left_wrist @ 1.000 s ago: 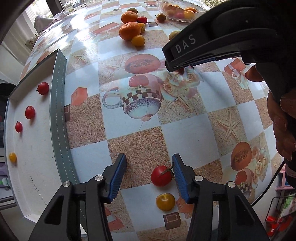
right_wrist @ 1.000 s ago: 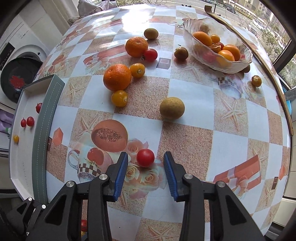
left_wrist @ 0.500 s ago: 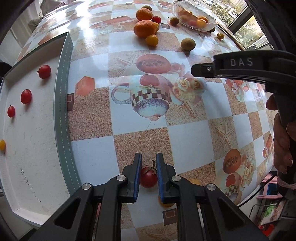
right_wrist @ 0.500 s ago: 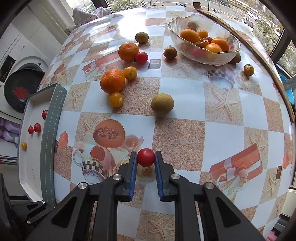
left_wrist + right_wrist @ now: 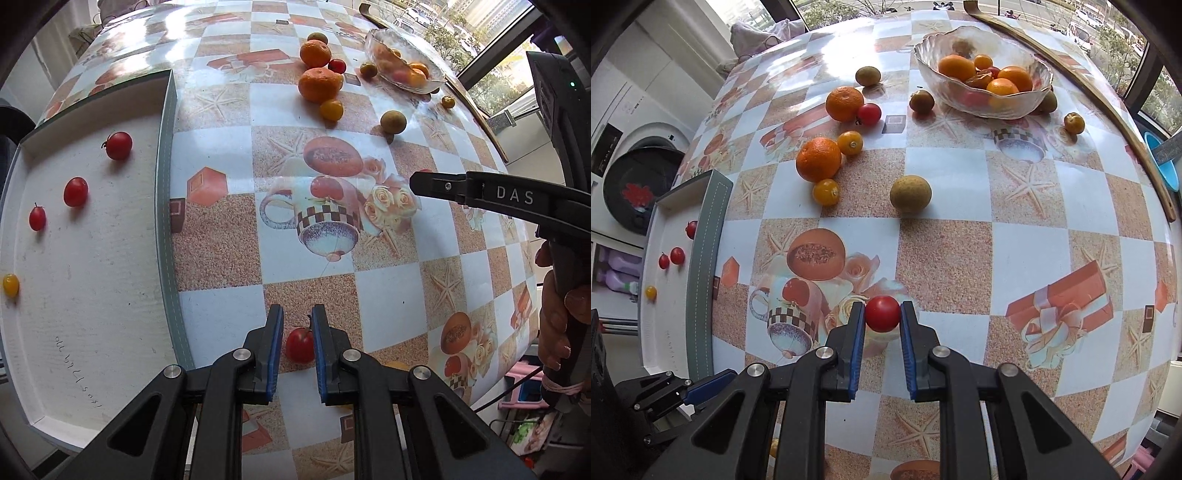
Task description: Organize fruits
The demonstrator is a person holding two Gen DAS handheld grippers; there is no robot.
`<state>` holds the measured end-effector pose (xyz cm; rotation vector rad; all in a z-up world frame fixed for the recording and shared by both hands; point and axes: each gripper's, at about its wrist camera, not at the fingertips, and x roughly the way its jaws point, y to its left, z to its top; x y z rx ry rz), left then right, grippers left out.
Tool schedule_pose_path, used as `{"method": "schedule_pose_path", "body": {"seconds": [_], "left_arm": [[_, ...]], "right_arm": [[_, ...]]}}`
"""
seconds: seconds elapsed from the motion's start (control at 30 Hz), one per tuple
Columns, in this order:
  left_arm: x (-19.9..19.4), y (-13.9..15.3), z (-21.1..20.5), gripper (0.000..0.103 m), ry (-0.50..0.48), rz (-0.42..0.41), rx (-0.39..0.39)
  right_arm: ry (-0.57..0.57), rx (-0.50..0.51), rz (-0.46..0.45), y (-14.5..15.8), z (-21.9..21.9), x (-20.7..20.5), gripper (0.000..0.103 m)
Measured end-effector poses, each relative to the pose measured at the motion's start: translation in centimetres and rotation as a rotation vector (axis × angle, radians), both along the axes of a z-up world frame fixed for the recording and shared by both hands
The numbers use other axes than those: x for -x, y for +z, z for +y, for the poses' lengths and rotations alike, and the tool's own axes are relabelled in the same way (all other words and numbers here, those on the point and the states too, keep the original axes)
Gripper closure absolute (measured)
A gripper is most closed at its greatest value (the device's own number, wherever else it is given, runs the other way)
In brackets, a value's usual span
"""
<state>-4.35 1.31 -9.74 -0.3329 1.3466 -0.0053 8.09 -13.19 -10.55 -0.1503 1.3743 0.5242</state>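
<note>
Closest in, the left gripper (image 5: 297, 345) has its blue-padded fingers clenched on a red tomato (image 5: 300, 345) with a little stem, above the checked tablecloth (image 5: 388, 295). The tomato sits deep between the pads, just right of the tray's grey edge. A yellow tomato (image 5: 397, 365) peeks out from behind the right finger, mostly hidden.

The right gripper (image 5: 882, 319) likewise squeezes a second red tomato (image 5: 882, 314) at its very fingertips, over the printed roses and teacup on the cloth; whether this one touches the cloth cannot be told.

To the left lies the white tray (image 5: 92, 295), holding three red cherry tomatoes (image 5: 75, 191) in a loose line and one yellow cherry tomato (image 5: 10, 284) near its outer side.

Further out on the table, a tan round fruit (image 5: 910, 194) sits alone. Beyond it is a cluster: two oranges (image 5: 818, 159), two small yellow-orange fruits (image 5: 826, 192) and a red tomato touching the farther orange. Two brownish fruits (image 5: 921, 101) lie near the back.

Farthest, a glass bowl (image 5: 1027, 105) holds oranges and small fruit, with another small orange fruit (image 5: 1074, 123) on the cloth just right of it.
</note>
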Motion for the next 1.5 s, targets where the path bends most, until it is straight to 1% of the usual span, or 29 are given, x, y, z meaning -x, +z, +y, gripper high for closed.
{"method": "schedule_pose_path", "body": {"seconds": [0.13,0.4,0.47,0.5,0.53,0.57,0.6,0.77,0.87,0.97,1.0,1.03,1.07,1.1,1.13,1.17,1.3,1.37,1.5], "left_arm": [[0.0,-0.1,-0.2,0.086,-0.017,0.011,-0.012],[0.6,-0.2,-2.5,0.085,-0.067,0.002,-0.020],[0.5,-0.3,-2.8,0.063,-0.079,0.004,-0.025],[0.4,-0.2,-3.1,0.038,-0.076,-0.006,-0.036],[0.6,0.1,-3.0,0.034,-0.068,-0.029,-0.047],[0.7,0.3,-3.1,0.034,-0.074,-0.044,-0.049],[0.7,0.2,-3.2,0.034,-0.085,-0.041,-0.058],[0.5,-1.2,-4.0,0.034,-0.120,0.005,-0.118],[0.6,-1.5,-4.5,0.034,-0.136,0.011,-0.120],[0.8,-1.7,-5.3,0.045,-0.164,0.020,-0.133],[0.7,-2.0,-5.7,0.054,-0.173,0.030,-0.141],[0.7,-2.3,-6.0,0.057,-0.181,0.041,-0.150],[0.7,-2.3,-6.3,0.059,-0.187,0.037,-0.170],[0.7,-2.3,-6.5,0.066,-0.193,0.035,-0.185],[0.8,-2.3,-6.4,0.076,-0.198,0.029,-0.188],[1.0,-2.2,-6.4,0.080,-0.196,0.028,-0.178],[1.0,-1.9,-4.7,0.080,-0.130,0.029,-0.072],[0.9,-1.5,-3.5,0.080,-0.093,0.023,-0.031],[0.6,-0.8,-1.8,0.080,-0.057,0.004,-0.012]], "right_arm": [[0.001,0.001,0.003,0.1,0.2,0.2,0.083],[0.001,0.002,0.013,0.0,0.4,0.8,0.082],[-0.003,0.001,0.016,-0.1,0.3,0.9,0.082],[-0.003,0.001,0.019,-0.1,0.3,0.9,0.082],[-0.006,0.000,0.021,-0.1,0.2,0.9,0.082],[-0.006,-0.001,0.022,-0.1,0.2,1.0,0.082],[-0.006,-0.001,0.023,-0.1,0.1,1.0,0.082],[-0.010,0.000,0.028,-0.1,-0.2,1.2,0.082],[-0.014,0.001,0.034,-0.2,-0.4,1.3,0.082],[-0.017,0.002,0.037,-0.3,-0.6,1.4,0.082],[-0.019,0.003,0.039,-0.4,-0.7,1.5,0.082],[-0.022,0.003,0.042,-0.4,-0.7,1.5,0.082],[-0.023,0.003,0.044,-0.5,-0.8,1.5,0.082],[-0.025,0.003,0.045,-0.5,-0.8,1.6,0.082],[-0.026,0.003,0.046,-0.4,-0.7,1.7,0.082],[-0.027,0.002,0.045,-0.4,-0.7,1.7,0.082],[-0.027,-0.002,0.044,-0.2,-0.6,1.8,0.082],[-0.023,-0.005,0.042,-0.1,-0.4,1.8,0.082],[-0.011,-0.010,0.037,0.3,0.1,1.8,0.083]]}}
